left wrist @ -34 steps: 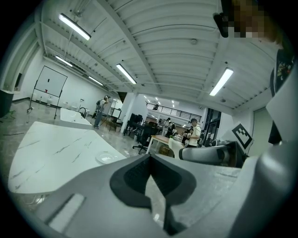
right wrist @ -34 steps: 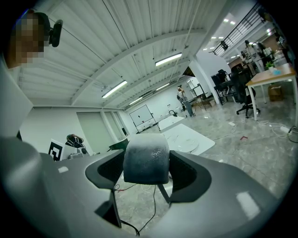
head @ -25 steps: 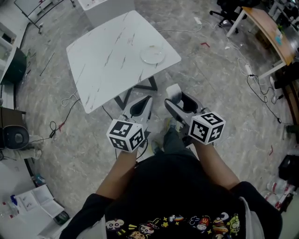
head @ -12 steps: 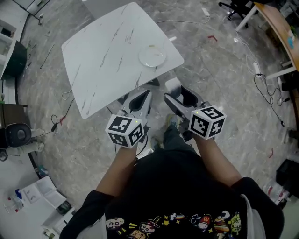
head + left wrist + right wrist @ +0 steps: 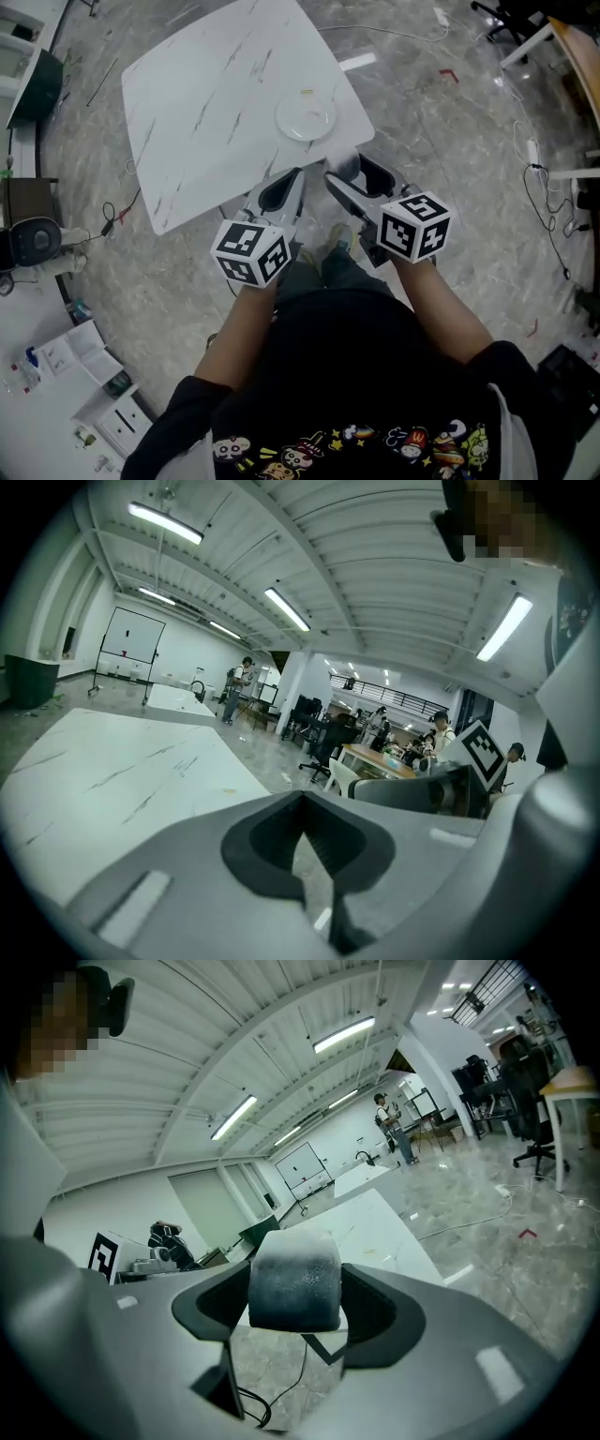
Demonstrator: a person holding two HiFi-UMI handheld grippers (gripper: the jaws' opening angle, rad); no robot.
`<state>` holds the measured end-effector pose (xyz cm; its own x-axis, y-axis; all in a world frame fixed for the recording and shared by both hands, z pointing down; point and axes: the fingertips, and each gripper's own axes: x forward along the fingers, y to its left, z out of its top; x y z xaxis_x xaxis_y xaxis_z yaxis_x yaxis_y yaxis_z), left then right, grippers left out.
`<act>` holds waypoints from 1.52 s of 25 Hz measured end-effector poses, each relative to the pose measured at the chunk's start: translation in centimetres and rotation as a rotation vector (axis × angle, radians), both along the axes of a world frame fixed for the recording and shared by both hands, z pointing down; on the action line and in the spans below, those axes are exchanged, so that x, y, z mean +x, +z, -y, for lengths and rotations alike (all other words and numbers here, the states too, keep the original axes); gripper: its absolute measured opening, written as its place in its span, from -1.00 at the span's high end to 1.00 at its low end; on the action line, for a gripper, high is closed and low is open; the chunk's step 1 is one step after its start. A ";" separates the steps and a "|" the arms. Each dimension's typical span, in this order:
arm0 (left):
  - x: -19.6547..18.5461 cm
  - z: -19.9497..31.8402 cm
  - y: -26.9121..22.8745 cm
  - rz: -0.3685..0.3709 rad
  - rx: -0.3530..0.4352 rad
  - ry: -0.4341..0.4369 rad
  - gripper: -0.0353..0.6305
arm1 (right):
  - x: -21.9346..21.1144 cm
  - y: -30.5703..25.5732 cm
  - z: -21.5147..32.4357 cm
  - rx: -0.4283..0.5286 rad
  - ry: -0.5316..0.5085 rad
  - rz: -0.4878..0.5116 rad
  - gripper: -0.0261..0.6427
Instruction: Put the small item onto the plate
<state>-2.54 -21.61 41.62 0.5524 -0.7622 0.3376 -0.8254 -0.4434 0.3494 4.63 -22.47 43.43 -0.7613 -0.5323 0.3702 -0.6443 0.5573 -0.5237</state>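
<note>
A white, grey-veined square worktop (image 5: 206,103) is seen across the upper left of the head view, with a round clear plate (image 5: 305,118) lying near its lower right edge. Below it, at centre, the left claw (image 5: 286,185) is held with its jaws brought together on nothing. Just to the right, the right claw (image 5: 349,174) is clamped on a small, pale grey rounded block (image 5: 293,1279), held below the plate and apart from it.
</note>
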 end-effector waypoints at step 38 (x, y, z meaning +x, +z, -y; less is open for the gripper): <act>-7.9 12.6 14.0 -0.034 -0.187 -0.007 0.89 | -8.6 19.5 17.3 -0.138 -0.050 -0.491 -0.06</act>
<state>-10.45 -34.23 55.67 0.5608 -0.6916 0.4552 -0.8145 -0.3623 0.4532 -4.01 -39.81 62.96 -0.5030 -0.4209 0.7549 -0.8074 0.5405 -0.2366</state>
